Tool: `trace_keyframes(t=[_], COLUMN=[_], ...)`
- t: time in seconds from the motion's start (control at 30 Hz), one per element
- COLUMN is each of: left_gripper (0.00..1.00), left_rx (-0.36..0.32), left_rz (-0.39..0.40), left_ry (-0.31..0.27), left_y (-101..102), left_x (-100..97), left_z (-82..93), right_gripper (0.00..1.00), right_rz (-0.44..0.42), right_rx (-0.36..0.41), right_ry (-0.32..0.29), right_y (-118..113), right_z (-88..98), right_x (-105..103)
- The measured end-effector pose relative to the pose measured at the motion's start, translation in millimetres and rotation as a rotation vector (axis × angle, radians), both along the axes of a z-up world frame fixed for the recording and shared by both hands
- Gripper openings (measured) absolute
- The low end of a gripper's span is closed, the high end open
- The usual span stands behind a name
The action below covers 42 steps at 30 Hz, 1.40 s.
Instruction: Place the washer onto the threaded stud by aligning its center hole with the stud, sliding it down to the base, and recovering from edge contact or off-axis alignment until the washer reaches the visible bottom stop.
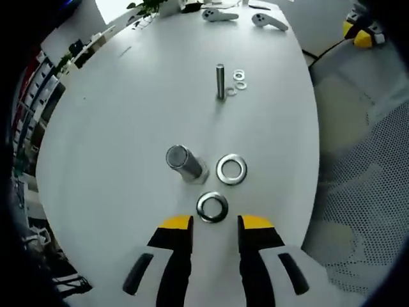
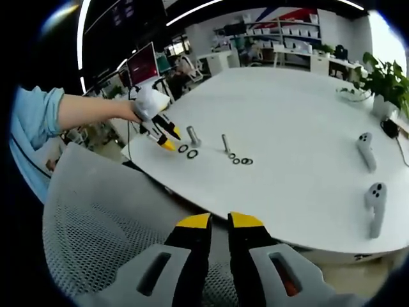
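The left claw stands open with nothing between its yellow-tipped jaws, poised just short of the near washer, which lies flat on the table. We take the thick stud as our landmark: it stands upright just beyond and to the left of that washer, and a second washer lies flat just to the stud's right. Neither washer touches the stud.

We judge the step in hand to be the pick-up of the near washer. To do it well, we advise closing on the rim from two opposite sides, lifting it level, then centring the hole over the stud's top before lowering; a tilted washer would likely catch on the threads.

The right claw is held well back from the stud over a mesh chair, jaws nearly closed and holding nothing.

Beyond the stud stands a thin stud with three small washers beside its base. Far past the stud lie two white controllers. The table is white, round-edged and smooth. The room is an office with shelves, a monitor and a potted plant.
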<state>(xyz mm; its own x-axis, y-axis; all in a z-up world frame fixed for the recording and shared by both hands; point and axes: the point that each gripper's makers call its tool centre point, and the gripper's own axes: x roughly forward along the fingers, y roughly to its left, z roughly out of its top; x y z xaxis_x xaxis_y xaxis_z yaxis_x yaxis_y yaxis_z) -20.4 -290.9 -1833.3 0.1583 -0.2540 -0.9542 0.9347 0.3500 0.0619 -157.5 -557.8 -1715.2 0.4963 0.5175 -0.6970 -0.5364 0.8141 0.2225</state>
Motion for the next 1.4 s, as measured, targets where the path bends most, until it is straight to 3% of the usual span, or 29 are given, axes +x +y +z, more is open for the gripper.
trace_keyframes(t=[0.17,0.63,0.87,1.4], left_gripper=[0.25,0.27,0.28,0.27], left_rx=[-0.001,-0.005,0.013,0.029], left_rz=[-0.002,-0.020,-0.024,-0.046], left_ry=[0.039,0.060,0.081,0.062], left_y=[-4.7,-11.7,-6.0,-8.5], left_x=[-2.1,2.2,-0.9,-0.2], left_z=[-5.5,-11.9,-16.2,-17.4], right_gripper=[0.13,0.13,0.13,0.13], right_rz=[0.006,0.009,0.013,0.008], right_rx=[-0.002,-0.002,-0.004,-0.002], right_ry=[0.000,0.001,0.002,-0.004], right_y=[0.3,0.1,0.6,0.6], right_z=[-0.1,-0.2,-0.3,0.2], right_x=[0.0,0.1,-0.2,1.2])
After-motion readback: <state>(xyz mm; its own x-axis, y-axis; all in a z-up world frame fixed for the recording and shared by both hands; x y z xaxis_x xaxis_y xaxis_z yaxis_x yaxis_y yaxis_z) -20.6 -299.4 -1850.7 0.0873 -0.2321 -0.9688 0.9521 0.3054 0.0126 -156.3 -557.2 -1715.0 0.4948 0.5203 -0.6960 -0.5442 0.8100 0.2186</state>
